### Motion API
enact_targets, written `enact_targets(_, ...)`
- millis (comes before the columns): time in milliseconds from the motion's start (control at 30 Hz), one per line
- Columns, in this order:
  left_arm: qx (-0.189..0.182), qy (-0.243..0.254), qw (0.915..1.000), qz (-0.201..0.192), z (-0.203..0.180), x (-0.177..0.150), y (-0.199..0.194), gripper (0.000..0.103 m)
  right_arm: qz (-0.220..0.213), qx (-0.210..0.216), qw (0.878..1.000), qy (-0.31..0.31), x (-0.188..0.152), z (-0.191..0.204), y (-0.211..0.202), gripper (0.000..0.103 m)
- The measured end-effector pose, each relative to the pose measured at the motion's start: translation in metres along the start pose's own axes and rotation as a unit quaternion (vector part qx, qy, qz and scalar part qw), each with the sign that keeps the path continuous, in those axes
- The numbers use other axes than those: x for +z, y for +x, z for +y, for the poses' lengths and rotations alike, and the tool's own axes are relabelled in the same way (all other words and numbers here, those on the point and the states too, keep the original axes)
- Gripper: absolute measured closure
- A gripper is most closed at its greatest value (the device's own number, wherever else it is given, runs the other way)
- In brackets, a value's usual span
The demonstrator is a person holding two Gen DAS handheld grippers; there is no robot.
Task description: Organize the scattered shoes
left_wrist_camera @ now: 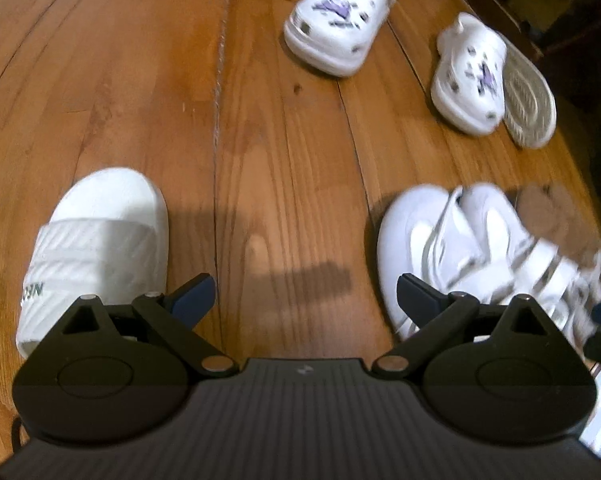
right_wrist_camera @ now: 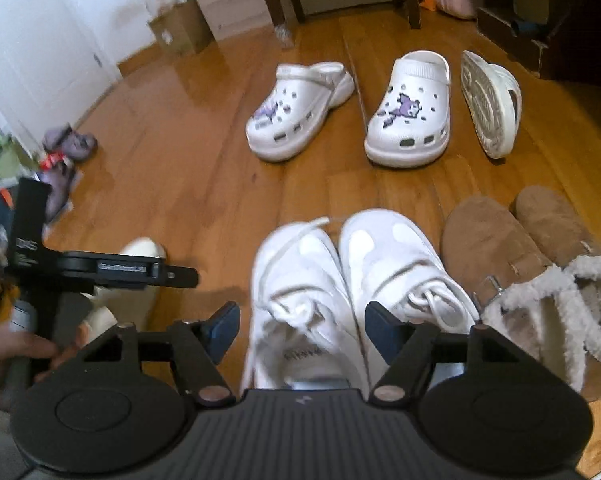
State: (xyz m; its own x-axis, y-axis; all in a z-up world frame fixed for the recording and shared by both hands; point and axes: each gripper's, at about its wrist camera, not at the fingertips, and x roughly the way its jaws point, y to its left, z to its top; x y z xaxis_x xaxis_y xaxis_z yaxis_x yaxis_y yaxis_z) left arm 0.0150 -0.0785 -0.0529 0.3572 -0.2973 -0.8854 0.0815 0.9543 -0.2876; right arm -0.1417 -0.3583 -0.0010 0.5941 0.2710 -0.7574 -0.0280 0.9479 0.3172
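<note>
The right gripper hung over a pair of white sneakers, its dark pads spread wide on either side of the left shoe's heel opening and pressing on nothing. The two sneakers sat side by side on the wooden floor, toes pointing away. Just to their right lay a pair of brown fleece-lined slippers, also side by side.

The left gripper was likewise spread and empty, aimed down at bare boards between a single white slide sandal on its left and the sneakers on its right. (In the right wrist view, this tool appeared at the left edge, held by a hand.)

Farther out stood two white clogs with purple charms, apart from each other and angled differently. A second white slide lay tipped on its side, sole showing, just beside the right-hand clog.

Risks, as a judgement: loose sneaker laces trailed near the pads, so a jaw moving away could snag one and drag the shoe out of line. The two slides lay well apart, and reaching for the tipped one might knock the neighbouring clog.

Open floor stretched between the near pairs and the clogs, and widely to the left. Dark furniture and boxes crowded the far right, leaving little room there.
</note>
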Motion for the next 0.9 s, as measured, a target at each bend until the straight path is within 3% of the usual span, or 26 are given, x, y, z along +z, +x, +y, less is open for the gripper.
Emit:
enact_targets(100,-0.025,-0.062,0.9978,0.003,0.008,0.022,-0.004,0.004,0.005,-0.02,1.0,-0.001,0.012,-0.002,0.004,0.026)
enact_targets(167,-0.04,-0.126,0.9912,0.001,0.015,0.04,-0.004,0.004,0.015,-0.022,1.0,-0.003,0.022,-0.003,0.007,0.025)
enact_targets(200,-0.051,-0.157,0.9863,0.006,0.016,0.052,-0.001,0.004,0.031,-0.016,0.999,-0.012,0.029,-0.002,0.011,0.019)
enact_targets(267,-0.061,-0.171,0.9831,0.027,0.009,0.074,0.011,0.004,0.041,-0.014,0.999,-0.024,0.034,0.002,0.014,0.016)
enact_targets(333,-0.063,-0.153,0.9856,0.037,-0.006,0.104,0.025,0.004,0.037,-0.006,0.999,-0.037,0.038,0.006,0.017,0.016)
enact_targets(400,-0.032,-0.136,0.9896,0.034,-0.023,0.138,0.038,0.004,0.044,0.019,0.997,-0.053,0.052,0.006,0.028,0.016)
enact_targets(467,-0.004,-0.118,0.9927,0.023,-0.036,0.165,0.047,0.004,0.049,0.014,0.997,-0.056,0.067,0.004,0.039,0.016)
enact_targets(567,0.036,-0.056,0.9974,-0.026,-0.061,0.217,0.056,0.004,0.032,0.008,0.997,-0.072,0.097,0.001,0.056,0.016)
enact_targets(667,0.053,0.003,0.9963,-0.067,-0.074,0.265,0.06,0.004,0.017,0.036,0.998,-0.046,0.133,-0.009,0.081,0.014)
enact_targets(767,0.071,0.028,0.9962,-0.041,-0.076,0.295,0.078,0.004,0.045,0.037,0.998,-0.026,0.16,-0.015,0.12,0.013)
enact_targets(900,0.044,0.025,0.9987,-0.007,-0.072,0.309,0.113,0.004,0.056,0.022,0.997,-0.042,0.175,-0.012,0.16,0.014)
